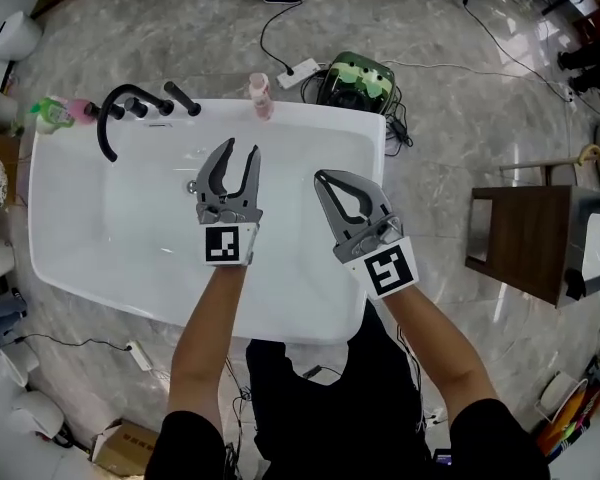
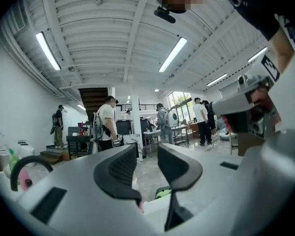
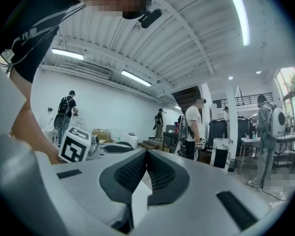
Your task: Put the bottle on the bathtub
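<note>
A small pink bottle (image 1: 261, 95) stands upright on the far rim of the white bathtub (image 1: 310, 118). Both grippers hover over the tub's inside, on the near side of the bottle. My left gripper (image 1: 241, 149) is open and empty, its tips pointing toward the bottle with a short gap between. In the left gripper view the spread jaws of the left gripper (image 2: 146, 154) frame the room beyond, and a pink sliver shows low between them. My right gripper (image 1: 322, 177) is shut on nothing; in the right gripper view the right gripper (image 3: 146, 156) has its pads pressed together.
A black faucet (image 1: 115, 108) arches over the tub's far left corner, with a green and pink bottle (image 1: 55, 111) beside it. Behind the tub lie a green bag (image 1: 355, 78) and a power strip (image 1: 298, 71). A dark wooden stool (image 1: 525, 238) stands to the right. People stand across the room.
</note>
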